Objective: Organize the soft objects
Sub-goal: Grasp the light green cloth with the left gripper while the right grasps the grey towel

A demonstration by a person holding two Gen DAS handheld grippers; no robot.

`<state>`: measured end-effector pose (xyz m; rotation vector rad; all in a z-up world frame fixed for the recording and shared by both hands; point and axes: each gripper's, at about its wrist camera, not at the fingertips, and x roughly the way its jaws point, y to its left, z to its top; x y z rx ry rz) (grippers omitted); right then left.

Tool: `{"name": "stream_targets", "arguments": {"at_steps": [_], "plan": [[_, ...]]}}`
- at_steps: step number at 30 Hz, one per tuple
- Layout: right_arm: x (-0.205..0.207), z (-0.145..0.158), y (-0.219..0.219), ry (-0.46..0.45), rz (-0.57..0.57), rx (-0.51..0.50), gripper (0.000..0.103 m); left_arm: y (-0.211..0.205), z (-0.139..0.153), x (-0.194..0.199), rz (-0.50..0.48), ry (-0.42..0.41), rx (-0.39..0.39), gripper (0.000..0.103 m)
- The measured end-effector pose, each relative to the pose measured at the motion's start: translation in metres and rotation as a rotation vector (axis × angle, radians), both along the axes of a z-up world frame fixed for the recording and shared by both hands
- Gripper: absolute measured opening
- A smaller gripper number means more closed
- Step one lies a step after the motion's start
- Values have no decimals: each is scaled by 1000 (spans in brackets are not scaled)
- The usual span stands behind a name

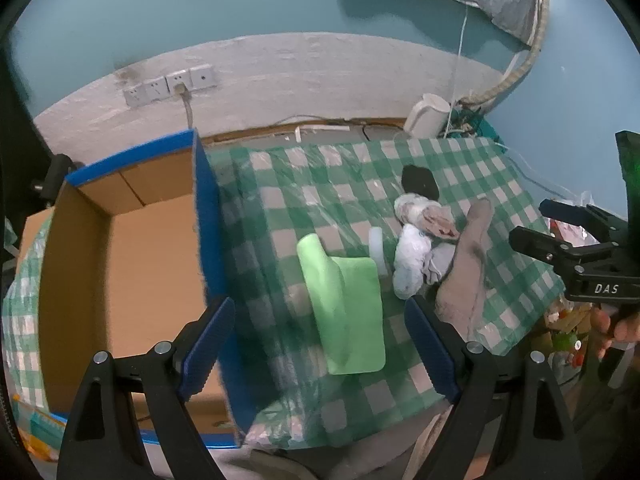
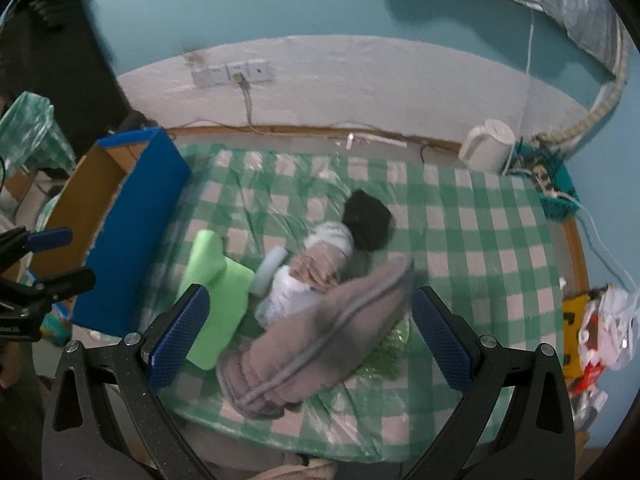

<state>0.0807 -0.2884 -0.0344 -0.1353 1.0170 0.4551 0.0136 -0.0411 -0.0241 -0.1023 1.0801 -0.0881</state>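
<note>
A pile of soft things lies on the green checked tablecloth (image 1: 320, 184): a green cloth (image 1: 348, 312), a white bundle (image 1: 412, 260), a pinkish bundle (image 1: 424, 212), a black piece (image 1: 420, 182) and a grey-brown towel (image 1: 468, 264). In the right wrist view I see the green cloth (image 2: 216, 280), the white bundle (image 2: 292, 292), the black piece (image 2: 368, 216) and the towel (image 2: 320, 336). My left gripper (image 1: 320, 348) is open above the green cloth. My right gripper (image 2: 308, 340) is open above the towel; it also shows in the left wrist view (image 1: 560, 224).
An open cardboard box with blue walls (image 1: 208, 208) stands at the left of the table, also seen in the right wrist view (image 2: 136, 216). A white kettle (image 2: 488, 148) and a teal basket (image 2: 556, 196) sit at the back right. Bags (image 2: 604, 320) lie right.
</note>
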Motion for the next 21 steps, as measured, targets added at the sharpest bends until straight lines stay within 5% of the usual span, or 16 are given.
{"name": "stream_targets", "arguments": {"at_steps": [21], "plan": [[12, -58, 5, 165, -117, -67, 101, -23, -45, 26, -7, 73, 27, 88]]}}
